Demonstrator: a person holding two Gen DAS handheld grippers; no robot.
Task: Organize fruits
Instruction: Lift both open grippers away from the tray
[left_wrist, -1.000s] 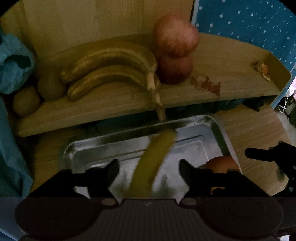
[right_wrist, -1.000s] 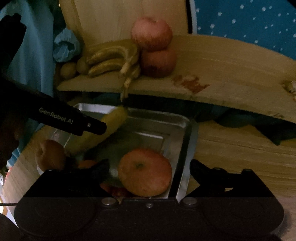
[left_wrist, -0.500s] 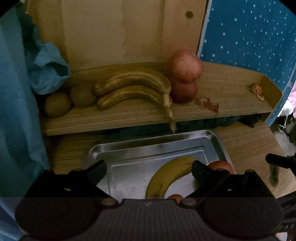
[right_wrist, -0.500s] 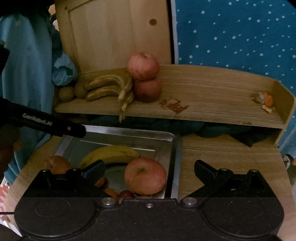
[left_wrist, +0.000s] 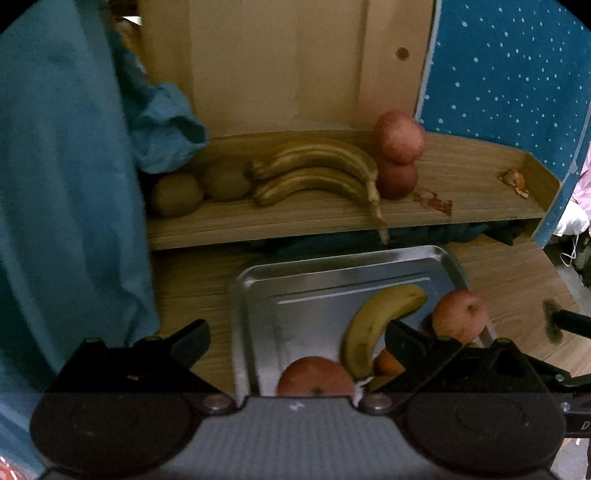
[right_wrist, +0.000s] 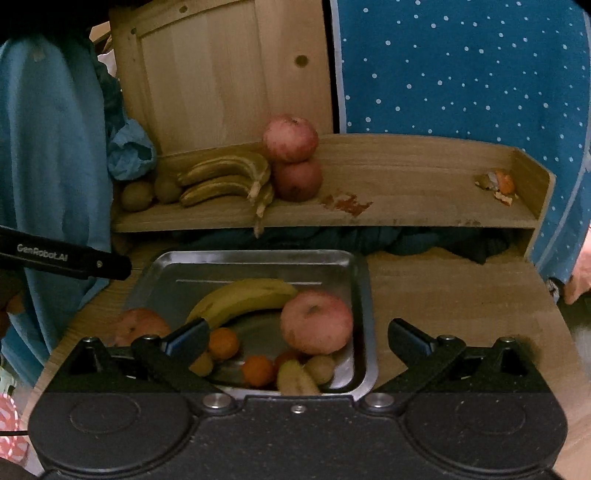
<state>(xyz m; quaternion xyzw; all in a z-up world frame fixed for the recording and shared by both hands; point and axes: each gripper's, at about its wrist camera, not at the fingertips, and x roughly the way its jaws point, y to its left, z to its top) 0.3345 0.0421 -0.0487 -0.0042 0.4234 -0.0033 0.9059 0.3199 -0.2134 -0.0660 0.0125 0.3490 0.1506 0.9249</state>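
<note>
So on the far left there's a blue cloth (right_wrist: 48, 155) hanging down, and the left gripper (left_wrist: 297, 341) sits above the near end of the metal tray (right_wrist: 255, 258) with its jaws spread wide and nothing between them. Up on the wooden shelf (right_wrist: 388, 210) behind the tray, going left to right: two kiwis (right_wrist: 137, 195), a bunch of bananas (right_wrist: 225, 179) with the stems poking over the shelf edge, then two red apples (right_wrist: 291, 138) stacked one on top of the other, a reddish stain and some peel scraps (right_wrist: 498, 184) at the far end. Down in the tray on the bench (right_wrist: 461, 295) there's an apple (right_wrist: 140, 325) at the left edge, a single banana (right_wrist: 240, 295) lying across the middle, a big apple (right_wrist: 316, 321) touching its right end, plus a few small oranges (right_wrist: 223, 343) and kiwis up front. The right gripper (right_wrist: 297, 339) is also wide open, holding nothing, hovering over the tray's near right part.
</note>
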